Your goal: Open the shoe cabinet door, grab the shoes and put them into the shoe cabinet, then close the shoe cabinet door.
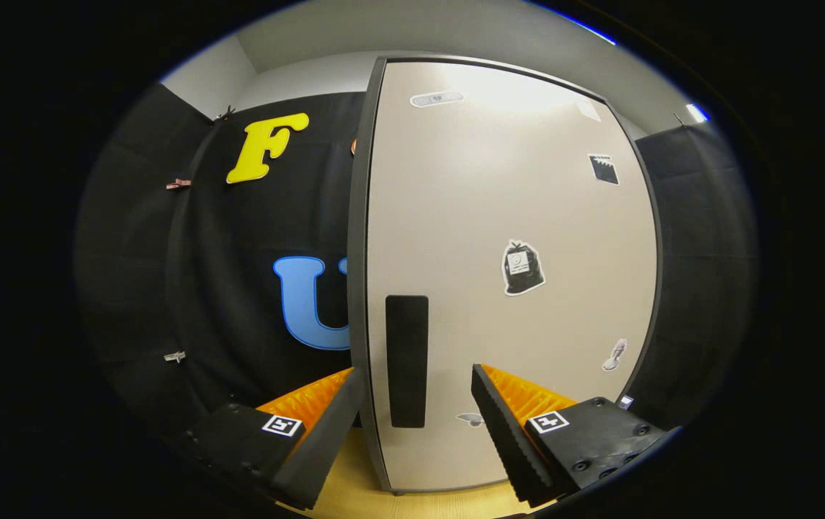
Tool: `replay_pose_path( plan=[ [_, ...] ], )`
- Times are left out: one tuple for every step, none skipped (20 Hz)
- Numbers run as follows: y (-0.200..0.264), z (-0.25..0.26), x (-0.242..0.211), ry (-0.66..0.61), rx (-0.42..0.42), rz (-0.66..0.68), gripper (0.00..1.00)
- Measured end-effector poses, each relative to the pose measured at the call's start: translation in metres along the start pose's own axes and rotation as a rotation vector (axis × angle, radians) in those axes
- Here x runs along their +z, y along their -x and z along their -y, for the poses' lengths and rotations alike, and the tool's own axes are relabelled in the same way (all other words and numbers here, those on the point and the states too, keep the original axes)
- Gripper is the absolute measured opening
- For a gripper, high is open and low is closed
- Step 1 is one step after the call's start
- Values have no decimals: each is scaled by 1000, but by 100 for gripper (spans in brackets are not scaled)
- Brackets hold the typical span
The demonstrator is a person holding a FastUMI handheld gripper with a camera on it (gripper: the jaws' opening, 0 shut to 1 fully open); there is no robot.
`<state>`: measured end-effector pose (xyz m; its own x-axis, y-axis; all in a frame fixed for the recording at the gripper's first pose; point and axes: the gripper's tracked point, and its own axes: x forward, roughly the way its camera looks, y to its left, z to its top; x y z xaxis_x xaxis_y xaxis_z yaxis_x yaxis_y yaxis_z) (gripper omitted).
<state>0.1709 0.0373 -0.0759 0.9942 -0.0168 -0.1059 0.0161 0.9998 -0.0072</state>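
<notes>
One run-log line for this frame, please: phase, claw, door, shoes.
phase: approaching door | claw: open, straddling the door's edge and black handle | shoe cabinet door: seemingly closed | shoes: unplaced

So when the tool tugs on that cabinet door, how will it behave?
The cabinet door looks like a rigid flat panel, so it probably swings, not flexes. Its smooth face seems slippery; the dark handle strip, between the open tool fingers, likely grips better.

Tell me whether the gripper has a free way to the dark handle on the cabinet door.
Probably yes. The gripper is open, and the dark handle on the cabinet door stands just ahead in the gap between the fingers, with nothing in between.
</notes>
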Motion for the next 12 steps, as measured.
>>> replay_pose_path(
  plan=[
    [-5, 0, -3, 1, -4, -5, 98],
    [-10, 0, -6, 0, -7, -9, 98],
    [-15, 0, -8, -3, -9, -11, 98],
    [-19, 1, -10, -6, -12, -12, 98],
    [-23, 1, -11, -10, -13, -11, 98],
    [-26, 1, -11, -14, -14, -11, 98],
    [-29, 2, -12, -18, -15, -13, 97],
    [-28, 2, -13, -18, -18, -12, 90],
    [-29, 3, -12, -12, -22, -11, 89],
    [-29, 3, -13, -4, -20, -11, 87],
    [-28, 4, -11, -2, -26, -9, 87],
    [-29, 2, -12, 0, -23, -6, 73]
  ],
)
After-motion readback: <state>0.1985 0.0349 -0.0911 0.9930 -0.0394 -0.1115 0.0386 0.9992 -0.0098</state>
